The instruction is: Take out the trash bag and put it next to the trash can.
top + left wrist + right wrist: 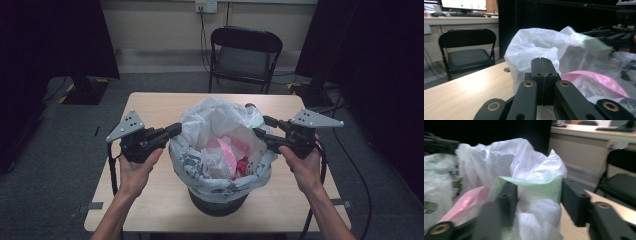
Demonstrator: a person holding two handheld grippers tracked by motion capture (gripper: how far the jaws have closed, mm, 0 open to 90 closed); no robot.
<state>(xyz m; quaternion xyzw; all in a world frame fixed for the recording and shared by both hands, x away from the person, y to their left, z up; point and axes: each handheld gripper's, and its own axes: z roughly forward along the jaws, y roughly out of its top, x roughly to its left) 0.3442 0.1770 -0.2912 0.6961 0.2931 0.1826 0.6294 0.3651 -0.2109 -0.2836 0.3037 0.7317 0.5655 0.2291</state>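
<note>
1. Left tongs [542, 75] were pressed together, jaws flush with nothing visible between them. They sat just beside the bag's rim at about 9 o'clock of the bin in the high view [172, 131], tips touching or nearly touching the plastic; contact could not be confirmed.
2. Right tongs [537, 200] were spread wide, with bag plastic and a pale green fold [534, 186] lying in the gap. Not yet pinched. They came in at about 3 o'clock of the bin [260, 132].
3. Judgement: both came in from opposite sides because the liner's rim has to be gathered from two sides; the right looked about to bite first, the left waiting or steadying.
4. White bin bag [220, 145] stood open and puffed up, its printed rim folded down over a dark bin [217, 204]. It was held up by the bin and by its own stuffing.
5. Inside lay pink plastic [227, 150] and crumpled white waste, piled near the top, so the rim had little slack. Judged risk: a thin film slips or tears if bitten shallow.
6. Bin sat mid-surface, toward the 6 o'clock edge of the wooden surface [150, 105], within reach of both hands [137, 172].
7. Beyond, at 12 o'clock, a black folding chair [245, 55] on grey floor; not involved.
</note>
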